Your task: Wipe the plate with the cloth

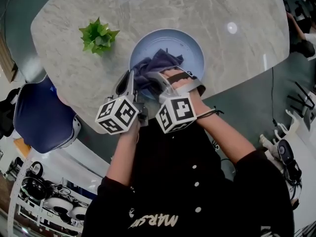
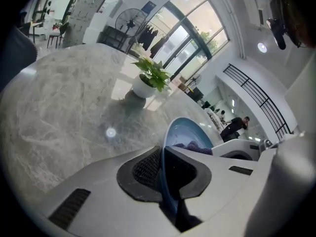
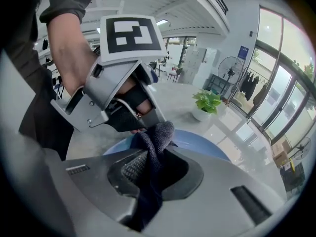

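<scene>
Your left tongs (image 2: 162, 174) are pinching the near rim of the plate (image 1: 186, 42), possibly lifting it slightly. Your right tongs (image 3: 150, 177) are clamping the dark cloth (image 1: 159, 63), which is lying bunched on the plate's near half. With the plate sitting close to the table (image 1: 232, 19) edge, hard strokes toward you are risking dragging it off or tearing the cloth free.

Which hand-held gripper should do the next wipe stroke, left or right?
Right. The right hand-held gripper is shut on the cloth, which lies on the plate. The left hand-held gripper is clamped on the plate's rim, steadying it, so it is likely best kept there.
</scene>
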A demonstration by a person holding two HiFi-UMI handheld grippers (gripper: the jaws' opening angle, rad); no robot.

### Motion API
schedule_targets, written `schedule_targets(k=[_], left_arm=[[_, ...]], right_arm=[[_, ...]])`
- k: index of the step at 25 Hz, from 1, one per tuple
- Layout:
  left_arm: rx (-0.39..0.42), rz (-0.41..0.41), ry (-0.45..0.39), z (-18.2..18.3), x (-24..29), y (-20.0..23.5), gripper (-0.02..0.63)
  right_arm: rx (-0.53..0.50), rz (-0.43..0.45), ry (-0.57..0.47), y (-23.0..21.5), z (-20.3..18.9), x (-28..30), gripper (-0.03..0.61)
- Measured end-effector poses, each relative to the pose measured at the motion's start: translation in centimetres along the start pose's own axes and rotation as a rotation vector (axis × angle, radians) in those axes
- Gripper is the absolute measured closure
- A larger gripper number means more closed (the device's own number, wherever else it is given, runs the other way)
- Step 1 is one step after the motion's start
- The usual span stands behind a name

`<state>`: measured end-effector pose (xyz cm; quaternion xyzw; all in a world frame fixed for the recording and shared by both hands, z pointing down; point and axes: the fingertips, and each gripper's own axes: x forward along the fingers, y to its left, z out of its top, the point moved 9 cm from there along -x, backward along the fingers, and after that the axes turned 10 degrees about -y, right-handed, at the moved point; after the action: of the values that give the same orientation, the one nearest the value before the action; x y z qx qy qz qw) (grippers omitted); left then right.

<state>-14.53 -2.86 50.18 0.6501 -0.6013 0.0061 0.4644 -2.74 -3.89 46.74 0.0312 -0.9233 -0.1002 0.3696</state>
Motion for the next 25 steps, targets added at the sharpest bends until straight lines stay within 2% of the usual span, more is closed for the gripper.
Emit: schedule_targets(k=[6,13,16,25], left_arm=[[-0.013,0.003,0.001,0.0,0.0,0.0,0.578],[0.060,0.010,0.014,0.1,0.0,-0.2,0.580],[0.068,0.014,0.009,0.0,0.0,-0.3,0.580],[0.084,0.030,0.006,0.1,0.0,-0.4,0.581]], right_arm=[[0.006,0.013,-0.013,1.1,-0.5,1.0,0.546],[-0.004,0.096,0.008,1.0,-1.9,-0.4,0.546],[0.036,0.137,0.038,0.7,-3.2,-1.8,0.546],[-0.025,0.174,0.178,0.7,-6.0,-5.2,0.546]])
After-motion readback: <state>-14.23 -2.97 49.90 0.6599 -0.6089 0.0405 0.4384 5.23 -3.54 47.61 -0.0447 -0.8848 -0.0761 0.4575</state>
